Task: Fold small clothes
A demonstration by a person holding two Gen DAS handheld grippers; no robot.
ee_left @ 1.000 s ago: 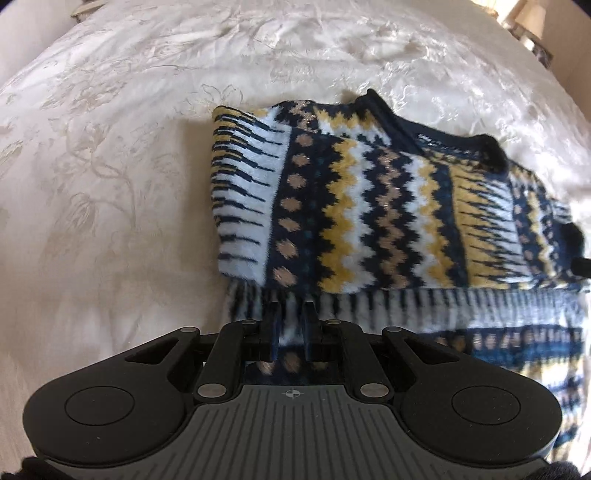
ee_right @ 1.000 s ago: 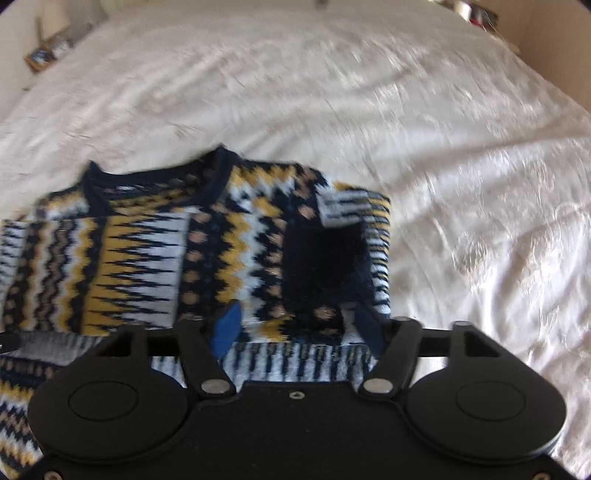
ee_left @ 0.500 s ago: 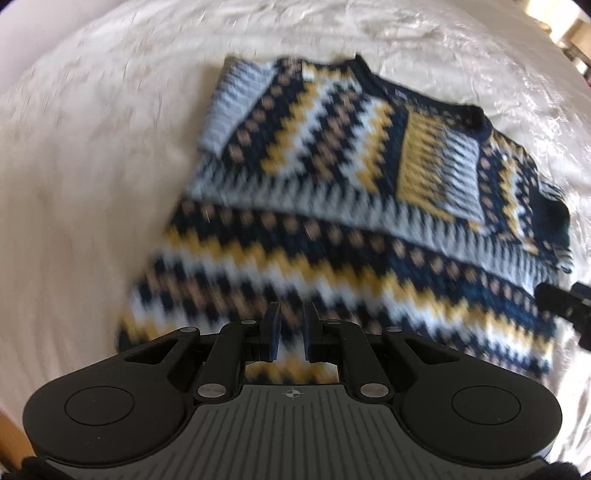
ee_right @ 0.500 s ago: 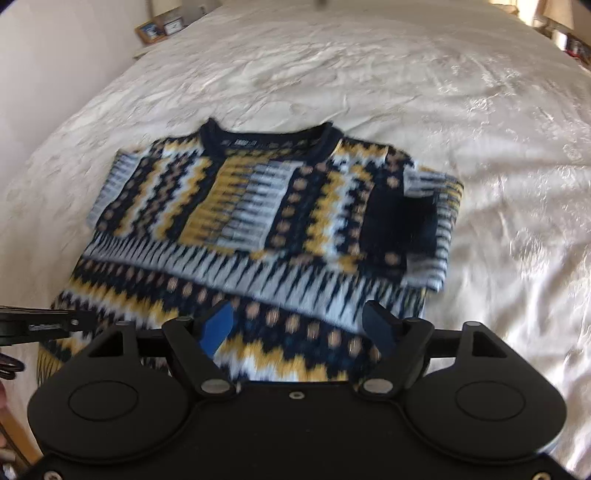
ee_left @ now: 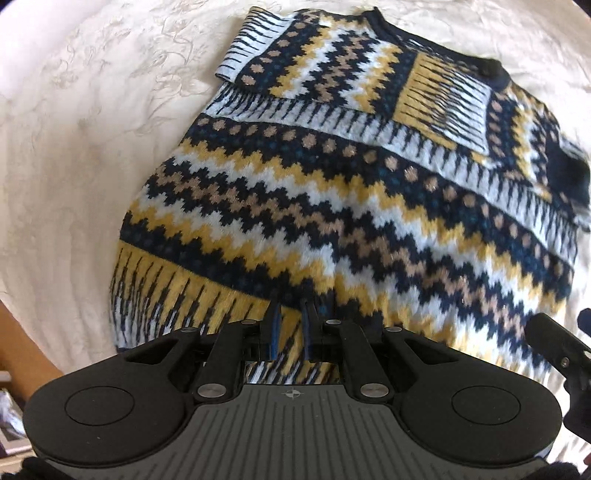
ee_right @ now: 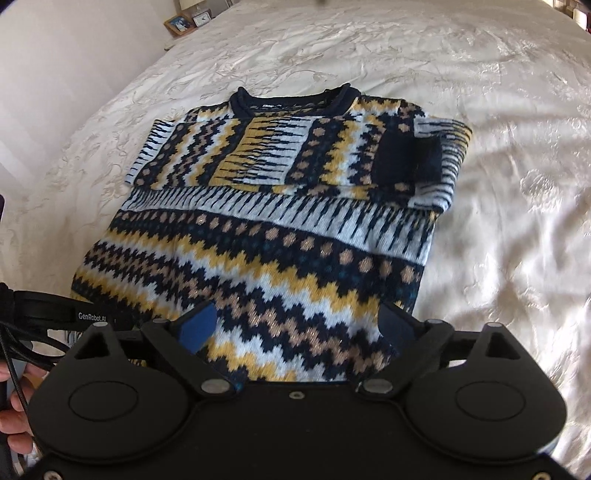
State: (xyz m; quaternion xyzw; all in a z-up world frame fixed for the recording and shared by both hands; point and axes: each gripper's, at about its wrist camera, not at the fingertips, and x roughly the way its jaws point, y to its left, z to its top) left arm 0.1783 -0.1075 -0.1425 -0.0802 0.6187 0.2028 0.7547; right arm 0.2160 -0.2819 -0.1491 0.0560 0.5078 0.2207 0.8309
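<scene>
A small knitted sweater [ee_left: 332,206] in navy, yellow, white and tan zigzags lies flat on the bed, collar at the far end, both sleeves folded in across the chest. It also shows in the right wrist view [ee_right: 273,221]. My left gripper [ee_left: 291,314] is at the sweater's near hem, fingers close together with a narrow gap, fabric showing between them. My right gripper [ee_right: 295,325] is wide open and empty over the near hem, to the right of the left one.
The sweater rests on a cream embroidered bedspread [ee_right: 498,184]. A bedside surface with a picture frame and clock [ee_right: 184,22] stands far back left. The bed's near-left edge [ee_left: 22,314] drops off by my left gripper.
Both grippers have pulled back from the folded sleeves near the chest to the near hem. The whole sweater body is now in view. The right gripper stays open.
</scene>
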